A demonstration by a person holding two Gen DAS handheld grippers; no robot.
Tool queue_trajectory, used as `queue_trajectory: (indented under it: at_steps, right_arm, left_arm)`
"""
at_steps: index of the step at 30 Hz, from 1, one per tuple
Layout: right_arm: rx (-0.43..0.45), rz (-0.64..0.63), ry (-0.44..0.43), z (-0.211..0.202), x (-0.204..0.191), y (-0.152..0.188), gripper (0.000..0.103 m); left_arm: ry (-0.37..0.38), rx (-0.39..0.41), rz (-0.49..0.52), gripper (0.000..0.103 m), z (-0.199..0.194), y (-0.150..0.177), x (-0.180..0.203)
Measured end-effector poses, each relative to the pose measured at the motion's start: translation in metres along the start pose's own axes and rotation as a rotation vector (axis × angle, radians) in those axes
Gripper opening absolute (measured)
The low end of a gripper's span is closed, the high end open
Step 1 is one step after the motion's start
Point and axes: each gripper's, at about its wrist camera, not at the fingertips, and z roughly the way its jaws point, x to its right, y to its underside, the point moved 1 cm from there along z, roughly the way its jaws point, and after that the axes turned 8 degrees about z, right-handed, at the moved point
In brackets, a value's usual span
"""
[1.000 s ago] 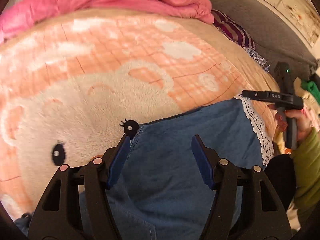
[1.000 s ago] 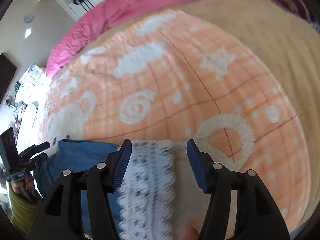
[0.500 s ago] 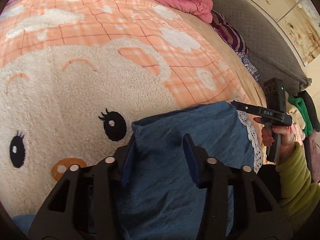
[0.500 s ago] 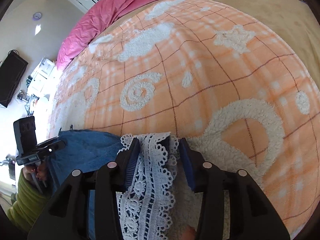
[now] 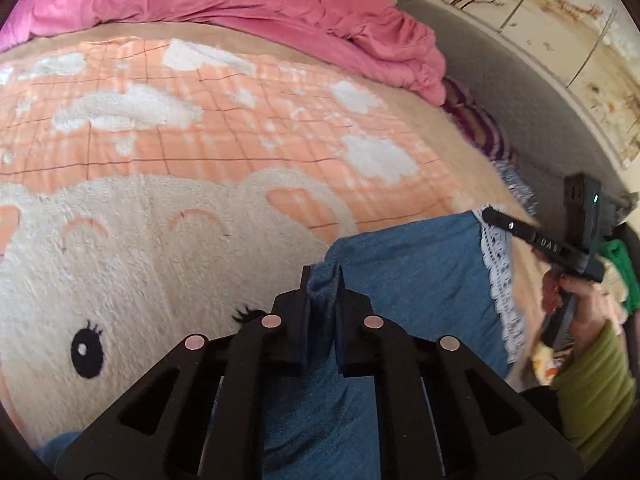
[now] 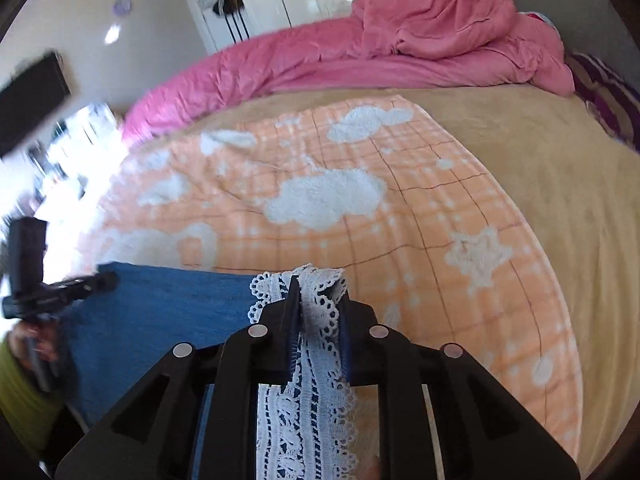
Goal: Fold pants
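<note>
Left wrist view has the left gripper (image 5: 323, 280) pinching a corner of the blue pants (image 5: 408, 272), which lie on the peach cartoon blanket (image 5: 200, 152). The right gripper (image 6: 318, 300) is clamped on the pants' white lace hem (image 6: 316, 320). A pink duvet (image 6: 360, 60) is bunched up behind.

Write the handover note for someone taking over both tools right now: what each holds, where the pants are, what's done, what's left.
Left tool: shut on the plain blue edge of the pants.
Right tool: shut on the pants' white lace trim.
The pants stretch between the two tools over the orange blanket on the bed; the pink duvet is bunched at the far side.
Done: both ends gripped.
Left: probably carry the gripped edge across to make the fold, lay it flat, release, smooth. How many folds are already in cannot be told from here.
</note>
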Motion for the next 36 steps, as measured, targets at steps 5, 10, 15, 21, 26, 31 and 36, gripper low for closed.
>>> queue_trajectory:
  at_steps: [5,10,15,21,26,31,36]
  right_arm:
    - [-0.103,-0.028,0.11,0.061,0.011,0.013,0.022]
    - [-0.047,0.005,0.134,0.045,0.016,0.011,0.051]
    - [0.063,0.11,0.064,-0.031,0.027,0.023,0.059]
    - [0.063,0.269,-0.094,-0.089,0.027,0.078,0.07]
    - [-0.02,0.35,-0.09,-0.089,0.034,0.128,0.07]
    - [-0.082,0.429,-0.094,-0.074,0.049,0.136,0.07]
    - [-0.122,0.35,-0.079,-0.065,0.033,0.138,0.07]
  left_arm:
    - [-0.09,-0.065,0.038,0.014,0.029,0.009,-0.009]
    - [-0.118,-0.05,0.038,0.023,0.029,0.012,-0.011]
    - [-0.168,-0.021,-0.024,0.048,-0.013,0.018,-0.006]
    - [-0.293,0.06,-0.078,0.06,-0.098,0.053,-0.003]
    - [-0.363,0.13,-0.206,0.065,-0.168,0.122,-0.024]
    - [-0.469,0.167,-0.42,0.078,-0.204,0.161,-0.066]
    - [-0.325,0.135,-0.504,0.079,-0.18,0.171,-0.081]
